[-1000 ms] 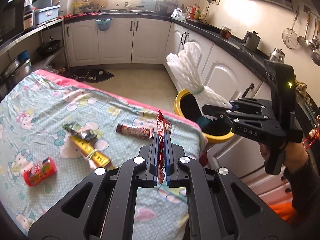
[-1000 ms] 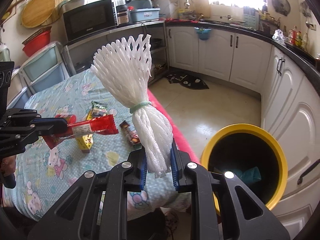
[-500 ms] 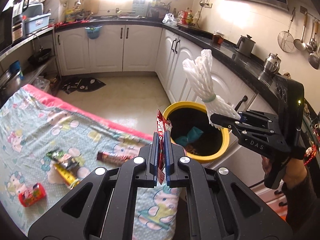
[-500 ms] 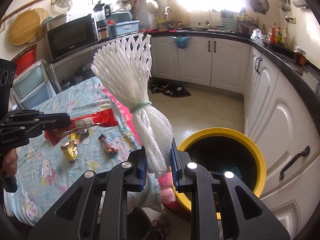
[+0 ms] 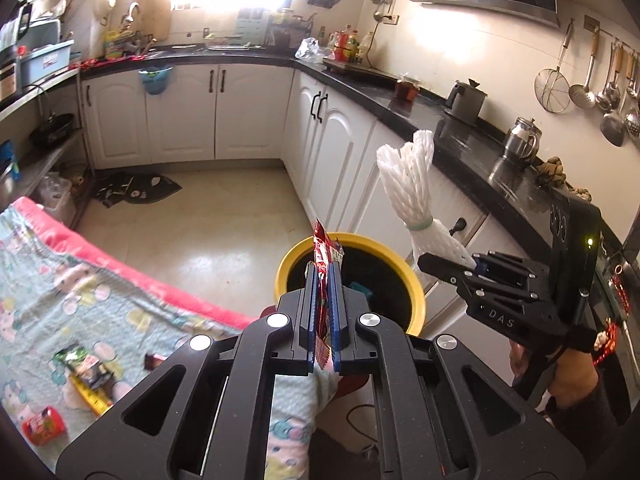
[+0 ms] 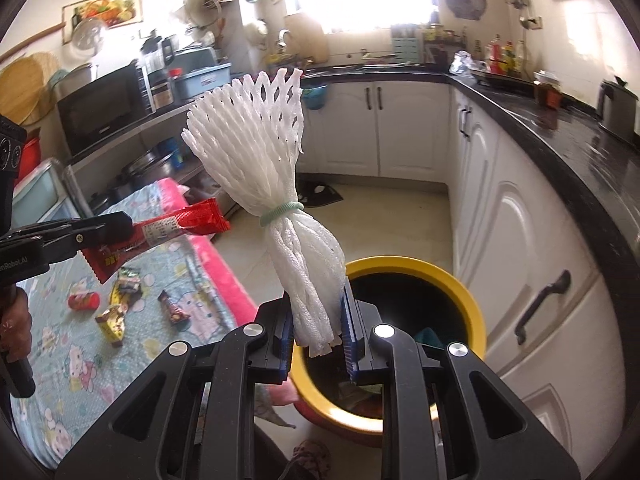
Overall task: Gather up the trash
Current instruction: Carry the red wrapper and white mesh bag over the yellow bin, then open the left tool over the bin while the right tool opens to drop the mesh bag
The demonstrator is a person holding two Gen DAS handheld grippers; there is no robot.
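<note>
A kitchen seen from two cameras mounted on hand-held grippers. The left hand-held gripper (image 5: 323, 316) is clenched on a red snack wrapper (image 5: 322, 252), pinched flat between its blue pads with the wrapper's top edge sticking up above the fingers. In the right wrist view the same wrapper (image 6: 160, 236) juts out sideways from that gripper over the edge of the bench (image 6: 60, 360). The right hand-held gripper (image 6: 316, 332) is clenched on a bundle of white foam netting (image 6: 260, 160), gripping its lower, gathered end; a pale green band ties the bundle at its waist and the netting fans out wide above it. From the left wrist view that gripper is at the right, held by a person's hand (image 5: 560, 368) in a dark sleeve, with the netting (image 5: 412, 184) standing upright. Just beyond and below both grippers stands a round bin with a yellow rim (image 6: 472, 308) on the tiled floor, beside white cabinet doors; something teal lies inside it. The bench is covered with a light blue cartoon-print cloth edged in pink. Left on it are a small red can (image 5: 43, 426) lying on its side, a yellow wrapper (image 5: 90, 396), a green and black wrapper (image 5: 80, 362) and a dark brown bar wrapper (image 6: 173, 310), all near one another.
</note>
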